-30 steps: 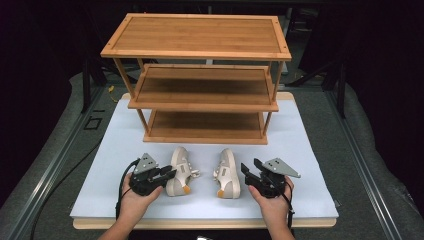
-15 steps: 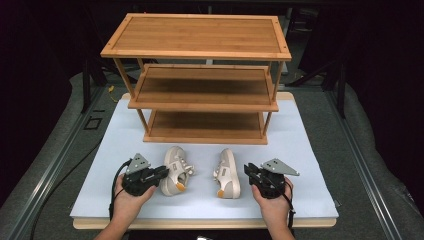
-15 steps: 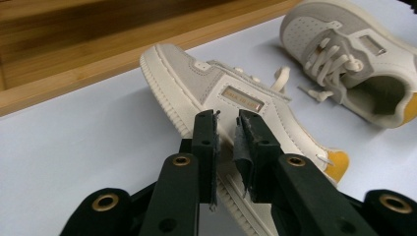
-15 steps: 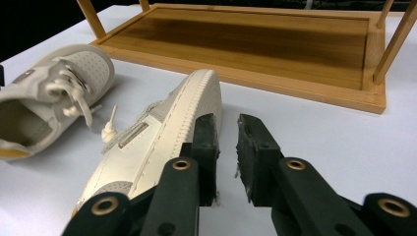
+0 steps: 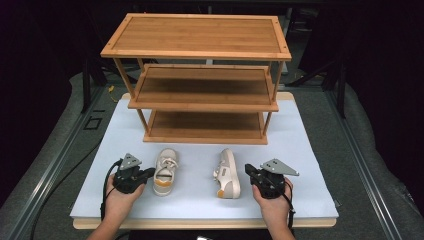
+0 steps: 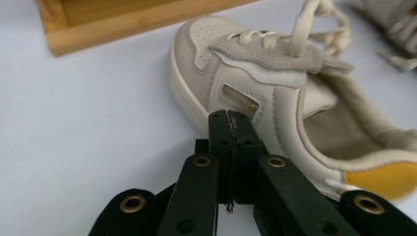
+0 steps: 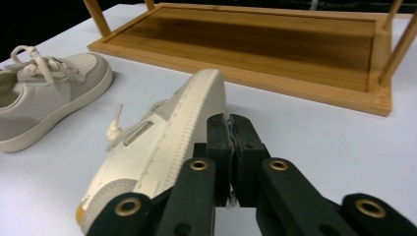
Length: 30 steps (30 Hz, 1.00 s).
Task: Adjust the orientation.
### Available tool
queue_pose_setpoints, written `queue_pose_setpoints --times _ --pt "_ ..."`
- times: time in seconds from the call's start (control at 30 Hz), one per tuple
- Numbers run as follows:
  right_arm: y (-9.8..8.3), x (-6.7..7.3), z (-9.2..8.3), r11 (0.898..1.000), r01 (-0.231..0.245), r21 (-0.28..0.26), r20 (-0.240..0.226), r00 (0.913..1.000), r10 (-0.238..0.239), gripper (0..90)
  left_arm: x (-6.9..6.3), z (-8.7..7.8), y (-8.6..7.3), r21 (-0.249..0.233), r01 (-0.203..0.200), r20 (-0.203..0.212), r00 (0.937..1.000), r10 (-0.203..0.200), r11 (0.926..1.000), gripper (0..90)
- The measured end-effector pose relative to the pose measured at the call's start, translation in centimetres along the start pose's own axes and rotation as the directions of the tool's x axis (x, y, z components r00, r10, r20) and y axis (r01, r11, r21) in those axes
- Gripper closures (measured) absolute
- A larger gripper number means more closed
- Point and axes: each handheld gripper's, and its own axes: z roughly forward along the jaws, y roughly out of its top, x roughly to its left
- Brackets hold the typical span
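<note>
Both hands have drawn back: my left tool (image 5: 146, 174) and right tool (image 5: 251, 171) sit closed, empty, beside each cream lace-up sneaker (image 5: 165, 172). Right one (image 5: 227, 174) lies tipped; I risk shoving it.

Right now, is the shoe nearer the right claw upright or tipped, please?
Tipped: the right shoe lies on its side, with its sole facing the right claw.

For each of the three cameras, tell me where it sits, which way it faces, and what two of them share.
High view: above the person's side, looking forward and down at the rack, two shoes and both hands.
Left gripper view: rides the left claw, shut, facing the left shoe.
Right gripper view: rides the right claw, shut, beside the tipped right shoe.
Shared: both gripper views show the rack's bottom shelf.
</note>
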Motion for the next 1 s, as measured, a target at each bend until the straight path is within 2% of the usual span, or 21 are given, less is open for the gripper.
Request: queue_pose_setpoints --times 0.03,0.1,0.27,0.33,0.43,0.77,1.0 --pt "0.0 0.1 0.0 1.000 0.007 0.007 -0.011 0.9999 -0.007 89.8 0.4 0.1 0.0 0.011 0.000 -0.014 0.9999 0.000 0.9999 89.5" --pt "0.0 0.4 0.1 1.000 0.016 0.012 -0.020 0.9997 -0.016 90.0 0.7 -0.1 0.1 -0.009 0.016 -0.016 0.9997 -0.016 0.9998 89.3" --pt "0.0 1.4 0.3 0.998 0.048 0.027 -0.055 0.9974 -0.046 89.8 1.1 -0.7 0.2 -0.047 0.050 0.004 0.9987 -0.050 0.9976 82.5" --pt "0.0 1.8 0.4 0.997 0.071 0.032 -0.053 0.9962 -0.069 89.8 1.1 -0.8 0.3 -0.060 0.058 0.015 0.9983 -0.057 0.9965 77.7" --pt "0.0 2.3 0.7 0.996 0.084 0.040 -0.056 0.9950 -0.082 89.8 1.0 -1.0 0.4 -0.069 0.052 0.023 0.9985 -0.050 0.9963 75.1" --pt "-0.2 2.3 1.4 0.993 0.087 0.080 -0.072 0.9941 -0.081 88.8 1.0 -1.4 0.5 -0.097 0.079 0.046 0.9961 -0.075 0.9922 73.3" --pt "-0.2 1.9 1.2 0.993 0.076 0.086 -0.046 0.9963 -0.072 88.4 0.9 -1.5 0.5 -0.108 0.081 0.053 0.9958 -0.075 0.9908 71.5"
